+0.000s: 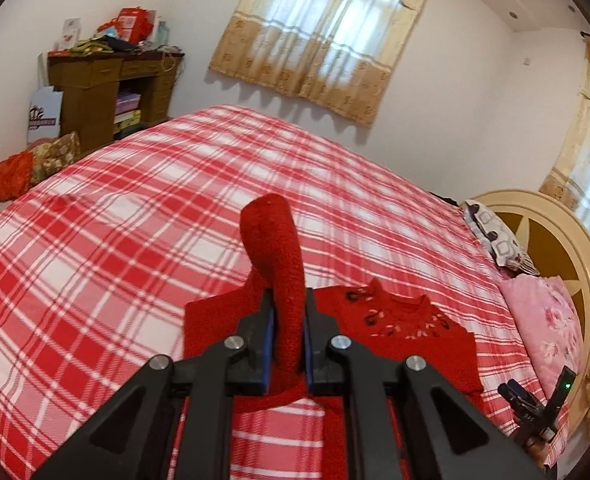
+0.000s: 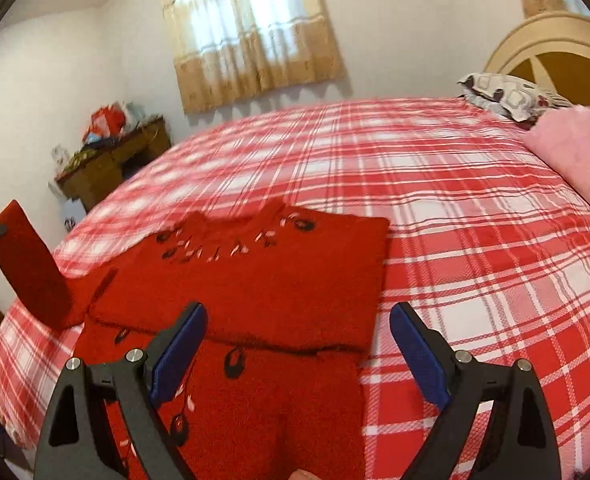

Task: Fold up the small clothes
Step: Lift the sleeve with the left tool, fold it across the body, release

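The fuzzy red knitted sweater with dark and white stitched shapes (image 2: 255,280) lies on the bed with the red and white checked cover (image 2: 475,240). One side looks already folded over, because a straight folded edge runs across just in front of the right jaws.

The left gripper (image 1: 288,332) has its jaws closed tight on the long red sleeve (image 1: 273,248). The sleeve sticks up between the jaws and curls over at the top. The rest of the sweater lies flat just past the jaws and a bit to their right.

The right gripper (image 2: 297,344) has its jaws wide open and holds nothing. The sweater's body lies under the left jaw and in the gap between the two. The right jaw hangs over bare bed cover.

I think the step now is folding the sleeve in. Next, the left gripper should carry the sleeve over the sweater's body, lay it down flat and let go. The sleeve is soft and floppy, so it could twist or bunch up. The right gripper could press the body down so it does not slide.
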### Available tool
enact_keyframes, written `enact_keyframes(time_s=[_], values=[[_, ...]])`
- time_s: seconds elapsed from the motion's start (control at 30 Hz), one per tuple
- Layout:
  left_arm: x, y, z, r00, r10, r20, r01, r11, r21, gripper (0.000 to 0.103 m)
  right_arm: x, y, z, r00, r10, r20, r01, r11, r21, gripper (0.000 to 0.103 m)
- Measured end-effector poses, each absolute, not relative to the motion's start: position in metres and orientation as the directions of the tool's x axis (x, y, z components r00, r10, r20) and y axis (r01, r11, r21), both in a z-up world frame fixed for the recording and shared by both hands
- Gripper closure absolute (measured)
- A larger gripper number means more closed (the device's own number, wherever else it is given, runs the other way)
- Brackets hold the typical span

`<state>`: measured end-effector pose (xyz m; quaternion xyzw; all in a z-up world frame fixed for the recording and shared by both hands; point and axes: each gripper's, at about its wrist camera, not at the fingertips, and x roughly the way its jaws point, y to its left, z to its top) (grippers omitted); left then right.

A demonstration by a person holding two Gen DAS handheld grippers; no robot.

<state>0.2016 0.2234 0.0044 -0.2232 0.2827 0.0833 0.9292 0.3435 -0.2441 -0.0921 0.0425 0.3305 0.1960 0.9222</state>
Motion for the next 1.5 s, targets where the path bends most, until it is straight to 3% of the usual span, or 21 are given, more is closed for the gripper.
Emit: enact_keyframes(time_s=[0.63,1.03,1.2,1.5], values=[[0.266,0.144,0.067,0.879,-0.081,-0.471,-0.125,0.912,-0.39,0.091,0.339,-0.266,-0.094,0.787,0.351,-0.508,-0.262,0.935,0.24,0.01],[0.287,0.08,0.099,0.9,-0.139,-0.413,-0.006,0.944,-0.331,0.091,0.342,-0.261,-0.104,0.762,0.354,-0.542,-0.266,0.934,0.237,0.01],[0.299,0.047,0.079,0.882,-0.156,-0.445,0.027,0.959,-0.283,0.091,0.343,-0.261,-0.108,0.759,0.343,-0.553,-0.253,0.939,0.235,0.01],[0.333,-0.053,-0.011,0.823,-0.148,-0.548,0.089,0.987,-0.133,0.091,0.351,-0.281,-0.116,0.792,0.235,-0.564,-0.114,0.964,0.241,0.01]])
